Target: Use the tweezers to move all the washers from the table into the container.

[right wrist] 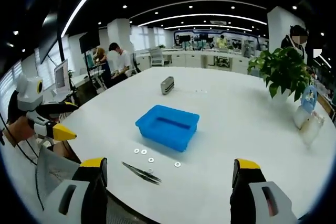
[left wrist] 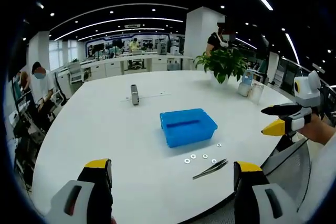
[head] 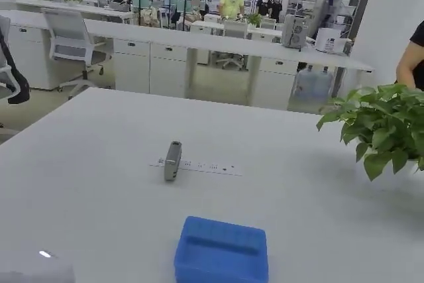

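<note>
Just ahead of left hand-held gripper [left wrist: 172,167]: tweezers [left wrist: 210,169] beside washers [left wrist: 202,157].

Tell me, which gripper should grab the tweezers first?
Right, probably, though it's close: the tweezers lie nearer the middle between the open jaws of the right gripper than of the left gripper.

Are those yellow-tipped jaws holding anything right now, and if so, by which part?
Nothing is held. The left gripper and the right gripper both have open jaws. The tweezers lie on the table beside the washers.
</note>
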